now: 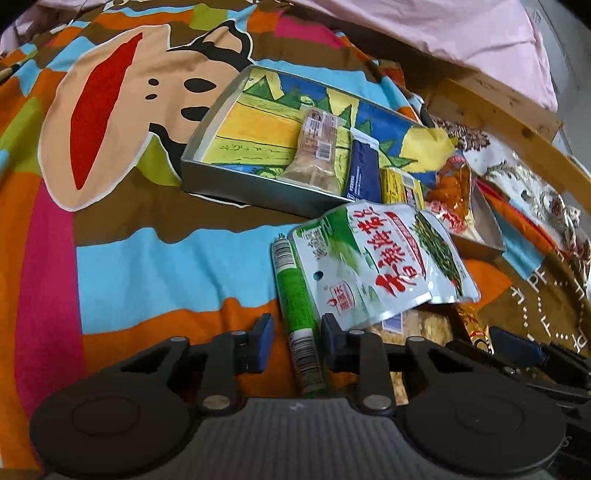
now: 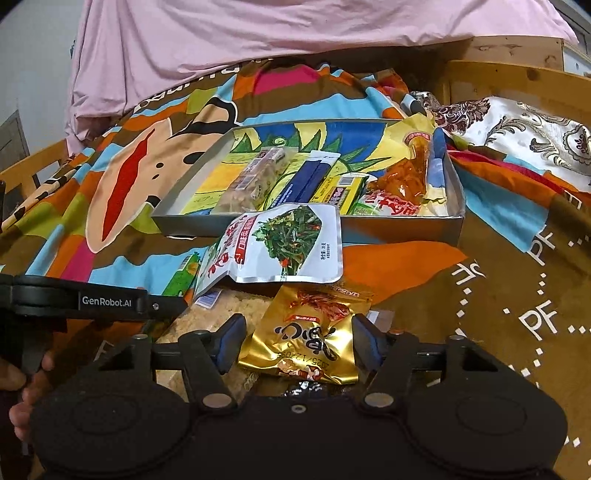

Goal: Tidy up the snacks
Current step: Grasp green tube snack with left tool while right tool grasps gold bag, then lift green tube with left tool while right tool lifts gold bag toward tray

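My left gripper [image 1: 298, 343] sits low over the bedspread with a green stick snack [image 1: 295, 295] lying lengthwise between its jaws. The right pad touches the stick and a thin strip of cloth shows at the left pad. A white and green vegetable pouch [image 1: 376, 258] overlaps the stick's far end. My right gripper [image 2: 298, 343] has its pads [image 2: 231, 343] against both edges of a gold foil packet [image 2: 303, 332]. That packet rests on a pale crumbly pack [image 2: 221, 310]. Behind stands the metal tray [image 2: 369, 225].
The tray [image 1: 207, 173] holds a clear-wrapped cake [image 1: 317, 147], a blue sachet [image 1: 364, 173], a yellow packet [image 1: 400, 186] and an orange-red packet [image 1: 454, 192]. Its left half is bare liner. A hand [image 2: 18, 376] holds the left tool. A wooden frame [image 1: 517, 122] and pink sheet [image 2: 295, 33] border the bed.
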{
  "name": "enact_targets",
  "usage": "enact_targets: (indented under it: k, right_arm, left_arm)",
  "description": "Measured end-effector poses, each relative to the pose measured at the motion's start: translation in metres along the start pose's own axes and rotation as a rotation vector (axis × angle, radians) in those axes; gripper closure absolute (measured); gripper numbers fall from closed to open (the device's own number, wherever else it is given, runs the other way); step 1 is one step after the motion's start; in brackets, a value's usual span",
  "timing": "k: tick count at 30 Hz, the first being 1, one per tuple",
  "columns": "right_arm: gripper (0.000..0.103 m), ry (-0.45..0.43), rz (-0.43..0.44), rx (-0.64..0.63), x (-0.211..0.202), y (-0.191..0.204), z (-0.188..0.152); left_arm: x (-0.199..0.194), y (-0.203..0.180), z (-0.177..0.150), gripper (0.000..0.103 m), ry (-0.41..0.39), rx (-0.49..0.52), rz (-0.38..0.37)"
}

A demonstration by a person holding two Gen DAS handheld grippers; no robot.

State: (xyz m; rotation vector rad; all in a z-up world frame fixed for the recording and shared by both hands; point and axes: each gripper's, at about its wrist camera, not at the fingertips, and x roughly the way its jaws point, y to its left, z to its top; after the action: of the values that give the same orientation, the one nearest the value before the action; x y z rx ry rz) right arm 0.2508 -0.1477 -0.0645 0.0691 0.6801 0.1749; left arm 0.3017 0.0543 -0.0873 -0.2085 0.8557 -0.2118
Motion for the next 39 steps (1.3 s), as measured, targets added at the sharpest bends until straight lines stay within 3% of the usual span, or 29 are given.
enact_targets:
  k: [2, 8, 13, 18, 20, 24, 29, 39]
  right_arm:
    - [0.039, 0.01, 0.003, 0.0, -0.006, -0.001, -0.002]
    - [0.038, 0.035, 0.026, -0.051, -0.022, 0.005, -0.009]
    - [0.027, 0.057, 0.026, -0.005, -0.019, -0.002, -0.01]
    - [0.022, 0.074, 0.045, 0.068, -0.014, -0.01, -0.011]
    - [0.023, 0.069, 0.043, 0.069, -0.015, -0.009, -0.013]
    - [0.037, 0.067, 0.055, 0.096, -0.016, -0.012, -0.013]
    - [0.041, 0.08, 0.067, 0.12, -0.024, -0.016, -0.014]
    - [0.042, 0.047, 0.026, -0.05, -0.061, -0.004, -0.028]
  left_arm:
    - [-0.004, -0.003, 0.001, 0.081, 0.02, 0.006, 0.006]
    - [-0.017, -0.004, 0.003, 0.081, 0.135, 0.022, 0.0]
    - [-0.011, -0.001, 0.002, 0.078, 0.138, -0.008, -0.004]
    - [-0.007, 0.0, 0.002, 0.075, 0.129, -0.004, -0.013]
    - [-0.006, 0.001, 0.001, 0.075, 0.124, -0.011, -0.016]
    - [-0.009, -0.003, -0.002, 0.075, 0.108, 0.008, 0.004]
    - [-0.02, -0.015, -0.009, 0.08, 0.103, 0.052, 0.045]
    - [-0.057, -0.018, -0.035, 0.083, 0.116, -0.09, 0.038]
